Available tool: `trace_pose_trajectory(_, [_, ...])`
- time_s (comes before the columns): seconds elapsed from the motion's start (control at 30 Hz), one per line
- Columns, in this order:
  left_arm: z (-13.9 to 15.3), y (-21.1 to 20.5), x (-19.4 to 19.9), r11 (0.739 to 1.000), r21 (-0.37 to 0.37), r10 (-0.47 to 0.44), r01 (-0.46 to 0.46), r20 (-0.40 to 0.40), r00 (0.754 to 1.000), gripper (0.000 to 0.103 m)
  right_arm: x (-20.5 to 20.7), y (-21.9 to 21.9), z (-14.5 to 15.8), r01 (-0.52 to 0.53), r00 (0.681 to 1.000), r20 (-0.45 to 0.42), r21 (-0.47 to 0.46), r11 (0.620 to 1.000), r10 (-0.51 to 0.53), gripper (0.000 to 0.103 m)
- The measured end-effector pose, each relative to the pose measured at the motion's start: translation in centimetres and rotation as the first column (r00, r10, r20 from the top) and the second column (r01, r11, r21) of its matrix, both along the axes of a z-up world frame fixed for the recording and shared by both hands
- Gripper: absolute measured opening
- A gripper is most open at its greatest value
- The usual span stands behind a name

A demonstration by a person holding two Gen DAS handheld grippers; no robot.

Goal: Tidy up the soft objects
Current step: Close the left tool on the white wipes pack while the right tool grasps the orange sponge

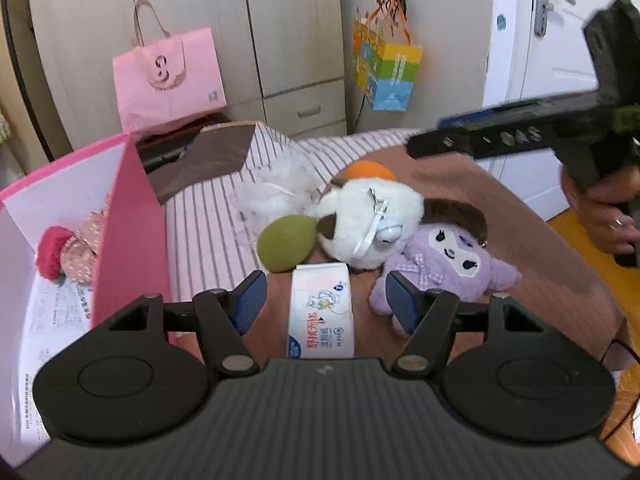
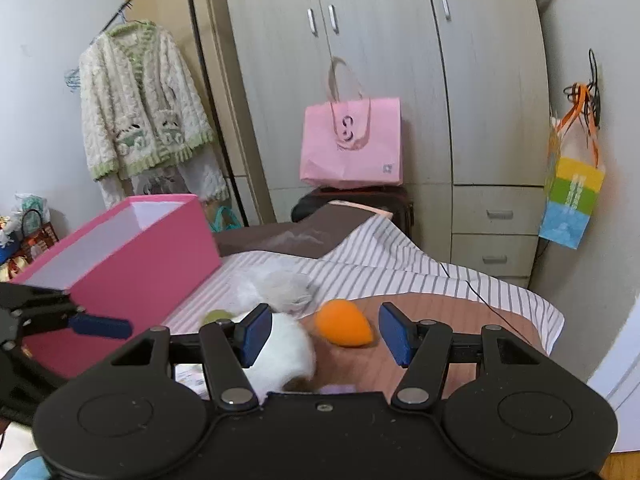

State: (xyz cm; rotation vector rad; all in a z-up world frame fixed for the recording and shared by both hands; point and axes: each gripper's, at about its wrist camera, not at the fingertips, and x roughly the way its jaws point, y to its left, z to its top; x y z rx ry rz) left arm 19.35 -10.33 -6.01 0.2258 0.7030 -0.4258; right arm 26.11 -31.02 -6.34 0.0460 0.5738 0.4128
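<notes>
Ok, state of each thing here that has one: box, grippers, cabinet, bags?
Pink box: open, lidless, a red and floral soft item inside.
Left gripper: open, wipes pack between its fingers, untouched.
Right gripper: open, empty.
Wardrobe doors: shut.
Drawers: shut.
Pink bag: upright.

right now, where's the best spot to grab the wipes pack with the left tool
Take the wipes pack across its short width, near the middle, coming from above and along its length. It lies flat, pointing away between the open left tool, whose pads already flank its long edges. That should clear the purple plush and green sponge.
</notes>
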Motion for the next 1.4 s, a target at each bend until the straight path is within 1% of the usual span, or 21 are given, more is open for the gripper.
trace_pose_trajectory(0.1, [-1.1,-0.3,0.9,1.0,0.005,0.017,-0.017,-0.037,0.999,0.065,1.5,0.1,-1.0,0.007,1.0,-0.012,-0.009,1.0,-0.008,0.065])
trace_pose_trajectory(0.17, [-1.9,-0.3,1.7,0.999,0.004,0.033,-0.033,-0.061,0.998,0.065,2.5,0.3,-1.7,-0.009,1.0,-0.03,-0.008,1.0,0.009,0.064])
trace_pose_trajectory(0.27, [-2.7,0.0,2.6,0.998,0.002,0.06,-0.06,-0.078,0.995,0.065,4.0,0.4,-2.9,-0.012,0.997,-0.071,0.005,1.0,0.012,0.064])
trace_pose_trajectory(0.37, [-3.6,0.2,3.3,0.997,-0.018,0.072,-0.075,-0.113,0.991,0.061,5.7,-0.2,-4.1,-0.014,0.99,-0.137,0.075,0.997,0.024,0.064])
trace_pose_trajectory(0.43, [-4.2,0.3,3.8,0.996,-0.036,0.077,-0.082,-0.134,0.988,0.06,6.5,-0.6,-4.8,-0.017,0.984,-0.176,0.115,0.993,0.038,0.064])
trace_pose_trajectory(0.47, [-4.5,0.3,3.9,0.995,-0.043,0.079,-0.086,-0.145,0.986,0.059,6.9,-0.8,-5.2,-0.023,0.98,-0.193,0.129,0.991,0.048,0.062])
trace_pose_trajectory(0.57, [-4.8,-0.1,3.8,0.996,-0.033,0.074,-0.078,-0.111,0.991,0.059,7.7,-0.7,-6.3,-0.025,0.965,-0.254,0.172,0.985,0.069,0.054])
trace_pose_trajectory(0.6, [-5.0,-0.2,3.6,0.997,-0.029,0.068,-0.071,-0.097,0.993,0.059,7.8,-0.6,-6.7,-0.035,0.959,-0.272,0.182,0.983,0.084,0.054])
trace_pose_trajectory(0.63, [-5.1,-0.3,3.4,0.997,-0.025,0.069,-0.071,-0.082,0.994,0.059,7.7,-0.4,-6.8,-0.038,0.96,-0.266,0.177,0.983,0.085,0.053])
trace_pose_trajectory(0.7, [-5.3,-0.5,3.0,0.997,-0.02,0.076,-0.077,-0.052,0.996,0.059,7.4,-0.2,-6.8,-0.045,0.962,-0.259,0.174,0.984,0.09,0.048])
trace_pose_trajectory(0.77, [-5.3,-0.5,2.9,0.996,-0.024,0.082,-0.083,-0.046,0.996,0.059,7.4,-0.3,-6.9,-0.045,0.961,-0.262,0.184,0.982,0.093,0.047])
trace_pose_trajectory(0.83, [-5.3,-0.6,2.9,0.997,-0.02,0.073,-0.074,-0.045,0.996,0.055,7.3,-0.3,-6.8,-0.06,0.961,-0.256,0.172,0.983,0.104,0.045])
trace_pose_trajectory(0.9, [-5.3,-0.7,2.8,0.997,-0.02,0.07,-0.07,-0.04,0.997,0.049,7.3,-0.5,-6.9,-0.078,0.962,-0.246,0.171,0.982,0.119,0.045])
trace_pose_trajectory(0.97, [-5.3,-0.9,2.7,0.997,-0.016,0.069,-0.07,-0.031,0.997,0.041,7.3,-0.9,-7.0,-0.063,0.961,-0.251,0.202,0.977,0.114,0.045])
trace_pose_trajectory(1.03, [-5.2,-1.2,2.7,0.997,-0.007,0.074,-0.074,-0.023,0.997,0.04,7.1,-1.3,-6.8,-0.053,0.963,-0.249,0.205,0.977,0.104,0.045])
trace_pose_trajectory(1.1, [-5.2,-1.4,2.6,0.997,0.004,0.073,-0.073,-0.012,0.997,0.04,6.7,-1.3,-6.4,-0.048,0.97,-0.226,0.179,0.983,0.088,0.045])
trace_pose_trajectory(1.2, [-5.1,-0.8,2.8,0.995,-0.033,0.093,-0.094,-0.03,0.995,0.04,5.9,-1.7,-5.6,-0.041,0.978,-0.197,0.136,0.99,0.068,0.045])
trace_pose_trajectory(1.33, [-5.2,-0.2,2.8,0.991,-0.073,0.113,-0.115,-0.042,0.993,0.04,4.2,-2.1,-4.5,-0.02,0.989,-0.143,0.046,0.999,0.026,0.045])
trace_pose_trajectory(1.4, [-5.1,0.2,2.7,0.987,-0.091,0.126,-0.13,-0.049,0.991,0.04,3.2,-2.2,-4.1,-0.002,0.992,-0.129,0.016,1.0,0.004,0.045])
